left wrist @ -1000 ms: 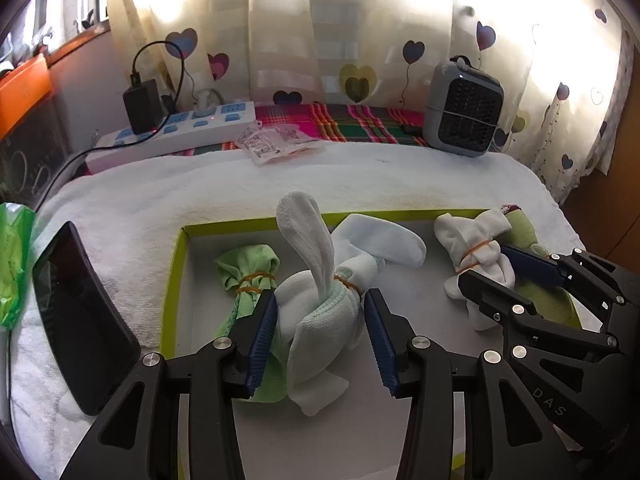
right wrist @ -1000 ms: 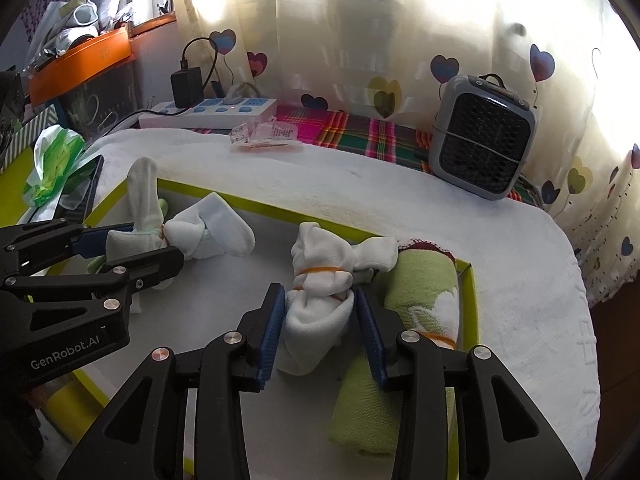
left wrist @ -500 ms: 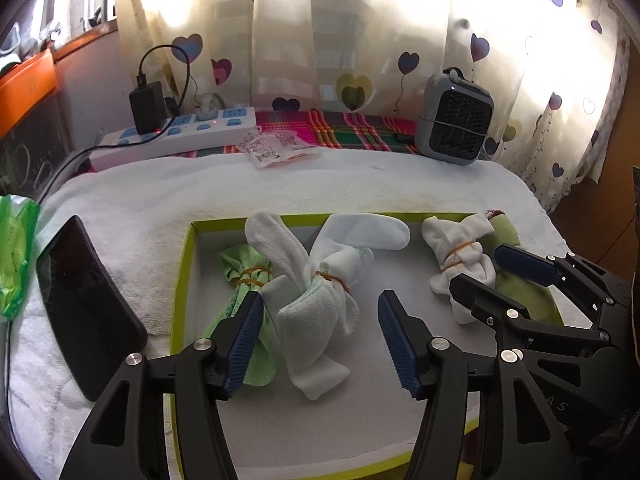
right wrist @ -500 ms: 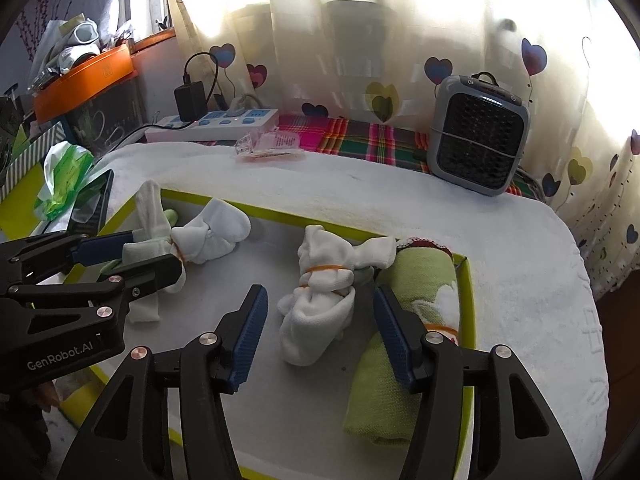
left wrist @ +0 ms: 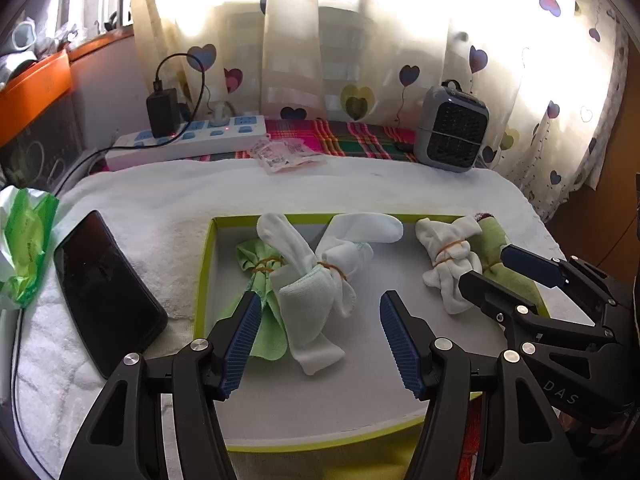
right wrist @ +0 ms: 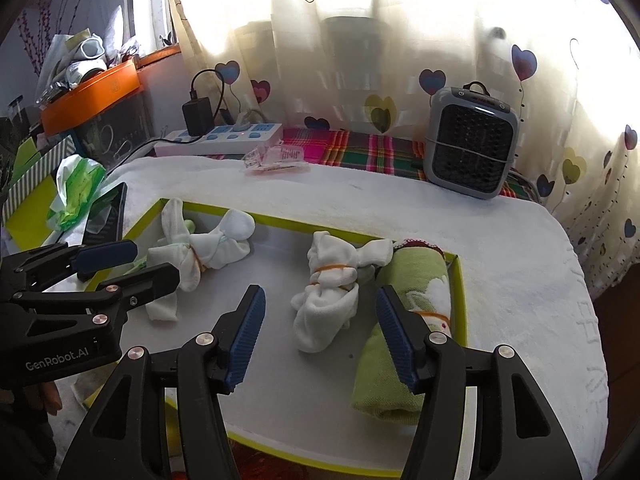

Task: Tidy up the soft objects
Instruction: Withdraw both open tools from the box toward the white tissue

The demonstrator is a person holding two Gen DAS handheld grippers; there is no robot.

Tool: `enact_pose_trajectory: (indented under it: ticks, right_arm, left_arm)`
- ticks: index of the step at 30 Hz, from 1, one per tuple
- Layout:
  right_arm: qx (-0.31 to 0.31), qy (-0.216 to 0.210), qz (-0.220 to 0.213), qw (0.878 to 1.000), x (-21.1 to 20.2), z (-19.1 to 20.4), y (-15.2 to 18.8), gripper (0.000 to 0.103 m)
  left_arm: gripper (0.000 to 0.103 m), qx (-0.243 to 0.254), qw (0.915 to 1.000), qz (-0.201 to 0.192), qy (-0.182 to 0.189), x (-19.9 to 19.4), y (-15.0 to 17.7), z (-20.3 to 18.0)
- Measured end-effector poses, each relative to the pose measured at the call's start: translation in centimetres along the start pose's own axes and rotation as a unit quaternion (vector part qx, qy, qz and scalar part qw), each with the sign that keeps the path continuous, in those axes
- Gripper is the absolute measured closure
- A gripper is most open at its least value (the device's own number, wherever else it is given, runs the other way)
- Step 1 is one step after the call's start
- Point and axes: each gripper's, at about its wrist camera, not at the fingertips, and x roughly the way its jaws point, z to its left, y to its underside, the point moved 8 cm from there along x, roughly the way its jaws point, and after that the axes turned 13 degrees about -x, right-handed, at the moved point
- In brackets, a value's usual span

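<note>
Black-framed with ribbed blue pads, the left gripper (left wrist: 320,338) hangs low over the near part of a shallow lime-green-rimmed tray (left wrist: 203,264) with a pale grey floor, its jaws spread wide and holding nothing. Just past its fingertips lies a white sock bundle cinched with an orange rubber band (left wrist: 320,276), overlapping a light green cloth bundle tied with a rubber band (left wrist: 260,280) on its left. The right gripper (right wrist: 320,338) hovers likewise, jaws wide apart and empty, over the tray's right half, where a second white banded sock bundle (right wrist: 330,292) rests between its pads without touching them. Beside that bundle, against the tray's right wall, lies a rolled green towel with a white pattern (right wrist: 412,308). The tray sits on a white fluffy towel covering the table (left wrist: 160,200). Left of the tray lies a black smartphone, screen dark (left wrist: 104,288), with a crumpled green-and-white plastic bag (left wrist: 28,236) beyond it. Further back are a clear printed packet (left wrist: 286,154), a white power strip with blue sockets and a black charger plugged in (left wrist: 188,140), a plaid cloth (left wrist: 352,138), and a small grey fan heater (left wrist: 454,136) before heart-patterned curtains (left wrist: 480,60).
</note>
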Motion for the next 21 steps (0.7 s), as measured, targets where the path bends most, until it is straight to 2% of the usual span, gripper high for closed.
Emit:
enact_pose_trajectory:
  ticks: [5,10,21]
  right_arm:
    - [0.002,-0.001,-0.005,1.000,-1.0,0.3,0.1,0.044]
    - [0.007,-0.003,-0.010,1.000,-2.0,0.5,0.5,0.044]
    - [0.009,-0.009,-0.021,1.000,-4.6,1.4,1.6,0.044]
  left_arm:
    - [0.041,0.004,1.0000,-0.004,-0.004,-1.1,0.4,-0.1]
    - [0.041,0.013,0.9996,-0.024,-0.011,-2.9,0.8,-0.1]
    - [0.041,0.018,0.9994,-0.028,-0.007,-5.1,2.8,-0.4]
